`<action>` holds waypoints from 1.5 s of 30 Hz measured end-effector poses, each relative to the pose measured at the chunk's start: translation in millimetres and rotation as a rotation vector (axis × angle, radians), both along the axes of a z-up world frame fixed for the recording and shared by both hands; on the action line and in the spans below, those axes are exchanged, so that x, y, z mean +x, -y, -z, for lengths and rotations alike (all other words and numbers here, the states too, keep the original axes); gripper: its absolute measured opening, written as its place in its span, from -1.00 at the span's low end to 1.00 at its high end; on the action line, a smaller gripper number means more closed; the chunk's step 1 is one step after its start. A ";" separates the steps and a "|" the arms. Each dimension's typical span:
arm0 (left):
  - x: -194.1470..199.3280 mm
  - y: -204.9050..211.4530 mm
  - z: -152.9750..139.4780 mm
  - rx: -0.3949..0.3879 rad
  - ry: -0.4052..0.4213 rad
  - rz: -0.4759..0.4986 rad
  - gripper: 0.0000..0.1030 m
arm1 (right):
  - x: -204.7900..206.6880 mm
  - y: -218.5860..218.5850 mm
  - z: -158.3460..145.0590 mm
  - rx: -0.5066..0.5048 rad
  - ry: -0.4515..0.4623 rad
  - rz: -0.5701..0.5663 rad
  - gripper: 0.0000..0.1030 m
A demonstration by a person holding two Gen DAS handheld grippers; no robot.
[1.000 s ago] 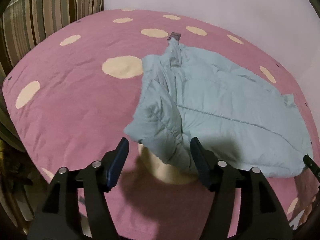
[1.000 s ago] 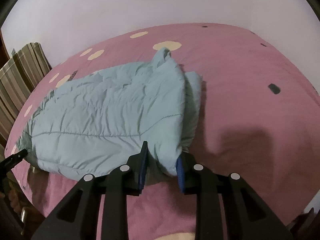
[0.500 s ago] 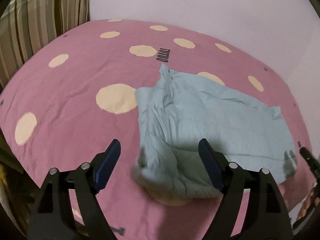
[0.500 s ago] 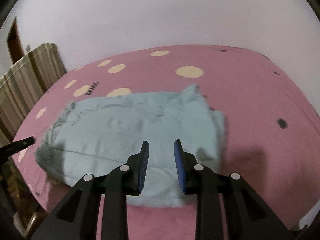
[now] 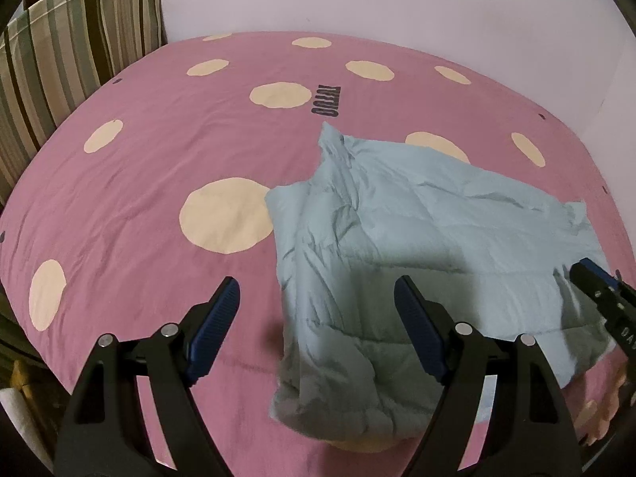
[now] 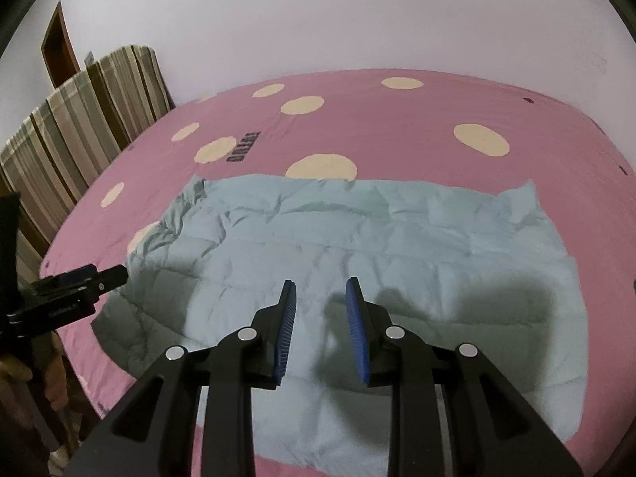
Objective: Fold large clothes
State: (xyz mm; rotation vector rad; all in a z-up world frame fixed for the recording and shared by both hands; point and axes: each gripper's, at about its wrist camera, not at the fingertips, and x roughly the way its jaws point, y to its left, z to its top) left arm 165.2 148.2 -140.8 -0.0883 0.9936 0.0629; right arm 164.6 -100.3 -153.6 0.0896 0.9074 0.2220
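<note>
A pale blue quilted jacket point(image 5: 437, 238) point(image 6: 357, 246) lies spread on the pink spotted bed sheet point(image 5: 139, 198) point(image 6: 397, 127), with its left end bunched into folds. My left gripper point(image 5: 318, 290) hangs above that bunched end, jaws wide and nothing between its blue pads point(image 5: 222, 314). It also shows at the left edge of the right wrist view as the left gripper point(image 6: 107, 274). My right gripper point(image 6: 320, 290) hovers over the jacket's near middle with a narrow empty gap between its pads point(image 6: 288, 318). In the left wrist view, the right gripper point(image 5: 592, 282) pokes in from the right.
A striped cushion or headboard point(image 5: 59, 59) point(image 6: 79, 119) stands along the bed's left side. A white wall point(image 6: 357, 12) backs the bed, and a brown door frame point(image 6: 55, 43) is at the far left. Printed letters point(image 5: 326, 101) mark the sheet beyond the jacket.
Both grippers have drawn back and off the jacket. The left jaws opened wider and let go of the bunched end. The right pads no longer hold the jacket's edge, and the jacket lies flatter.
</note>
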 end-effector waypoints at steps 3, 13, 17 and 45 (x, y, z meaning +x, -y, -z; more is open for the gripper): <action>4.6 0.1 4.7 -0.003 -0.009 0.001 0.55 | 5.8 -6.9 12.7 -0.031 -0.020 0.005 -0.48; 13.1 1.6 19.5 -0.005 -0.035 -0.004 0.55 | 14.2 -14.3 52.8 -0.126 -0.070 0.015 -0.48; 16.6 1.8 24.2 -0.001 -0.046 -0.004 0.55 | 13.5 -14.5 60.9 -0.135 -0.075 0.018 -0.48; 54.1 -5.3 61.1 -0.134 -0.149 0.032 0.68 | 10.4 -16.9 65.4 -0.151 -0.045 0.015 -0.48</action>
